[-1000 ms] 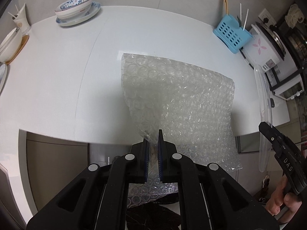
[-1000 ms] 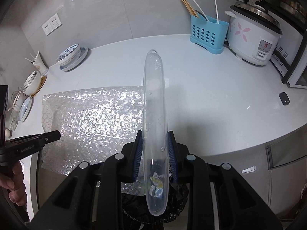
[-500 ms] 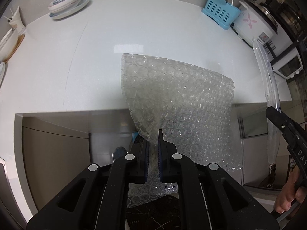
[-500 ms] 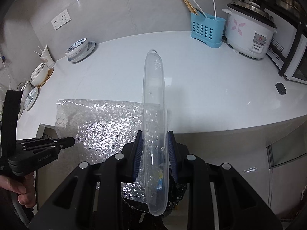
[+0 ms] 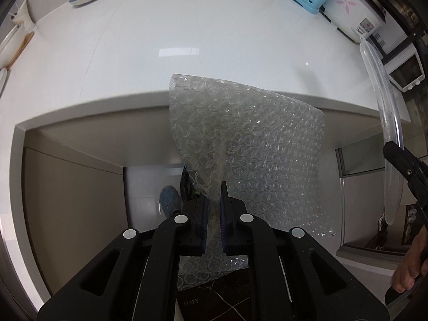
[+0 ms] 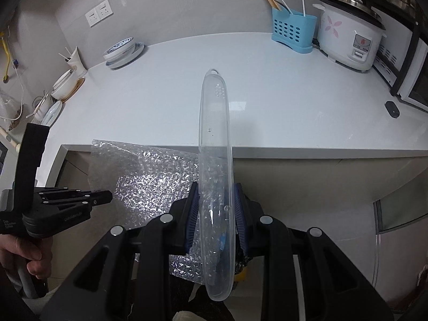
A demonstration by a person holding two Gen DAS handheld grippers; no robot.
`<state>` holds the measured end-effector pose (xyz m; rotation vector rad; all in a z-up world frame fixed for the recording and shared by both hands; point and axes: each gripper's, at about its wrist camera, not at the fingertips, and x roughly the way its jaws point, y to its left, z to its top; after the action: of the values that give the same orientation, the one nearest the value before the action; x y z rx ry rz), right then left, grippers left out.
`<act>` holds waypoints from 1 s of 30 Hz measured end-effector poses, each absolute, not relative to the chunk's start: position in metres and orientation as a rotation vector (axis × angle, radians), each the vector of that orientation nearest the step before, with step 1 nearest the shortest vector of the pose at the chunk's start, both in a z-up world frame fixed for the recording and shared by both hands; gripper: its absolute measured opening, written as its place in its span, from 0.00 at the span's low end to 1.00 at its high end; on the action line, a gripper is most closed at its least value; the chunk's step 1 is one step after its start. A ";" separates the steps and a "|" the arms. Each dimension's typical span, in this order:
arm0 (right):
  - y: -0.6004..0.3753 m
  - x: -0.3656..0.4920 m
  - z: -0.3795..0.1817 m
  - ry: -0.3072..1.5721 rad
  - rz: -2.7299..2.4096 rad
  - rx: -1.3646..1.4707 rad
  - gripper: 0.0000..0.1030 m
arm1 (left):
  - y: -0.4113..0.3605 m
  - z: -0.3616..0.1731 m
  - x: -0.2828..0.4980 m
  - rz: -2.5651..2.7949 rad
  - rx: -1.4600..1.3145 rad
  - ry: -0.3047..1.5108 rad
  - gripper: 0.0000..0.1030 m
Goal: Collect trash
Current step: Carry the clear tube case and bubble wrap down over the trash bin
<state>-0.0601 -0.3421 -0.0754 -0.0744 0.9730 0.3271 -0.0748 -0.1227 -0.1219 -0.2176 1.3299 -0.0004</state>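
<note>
1. Far left in my right wrist view, a person's hand (image 6: 22, 254) grips the handle of my left gripper (image 6: 105, 197), whose black fingers point rightward into a sheet of bubble wrap (image 6: 149, 184).
2. From the left wrist camera, my left gripper (image 5: 213, 211) has its blue pads (image 5: 223, 215) pressed together on one corner of the bubble wrap (image 5: 256, 144); the sheet hangs in the air in front of the white counter (image 5: 187, 26), its top edge overlapping the counter's front lip.
3. Below that gripper I see a dark trash bag (image 5: 214, 297) and, further left, a blue shoe (image 5: 169, 199) on the floor.
4. Centre of the right wrist view, my right gripper (image 6: 215, 216) pinches a clear plastic lid (image 6: 215, 144) on edge between its pads, the lid standing upright, off the counter (image 6: 294, 85).
5. Right of the lid, at the back of the counter, stand a blue utensil caddy (image 6: 291, 33) and a white rice cooker (image 6: 350, 34).
6. Far right in the left wrist view, the lid (image 5: 385, 123) appears, held by my right gripper (image 5: 396, 152).
</note>
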 end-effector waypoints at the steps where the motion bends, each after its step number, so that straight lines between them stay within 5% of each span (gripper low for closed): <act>1: -0.343 -0.066 -0.077 0.974 0.337 -0.075 0.24 | -0.123 -0.125 -0.078 0.003 -0.220 1.333 0.06; 30: -0.329 -0.081 -0.201 1.212 0.307 -0.057 0.24 | -0.135 -0.235 -0.061 0.040 -0.154 1.450 0.06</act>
<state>-0.0815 -0.3286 -0.2006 -0.0575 1.2123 0.3074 -0.0614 -0.1351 -0.2353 -0.1543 1.4500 0.0402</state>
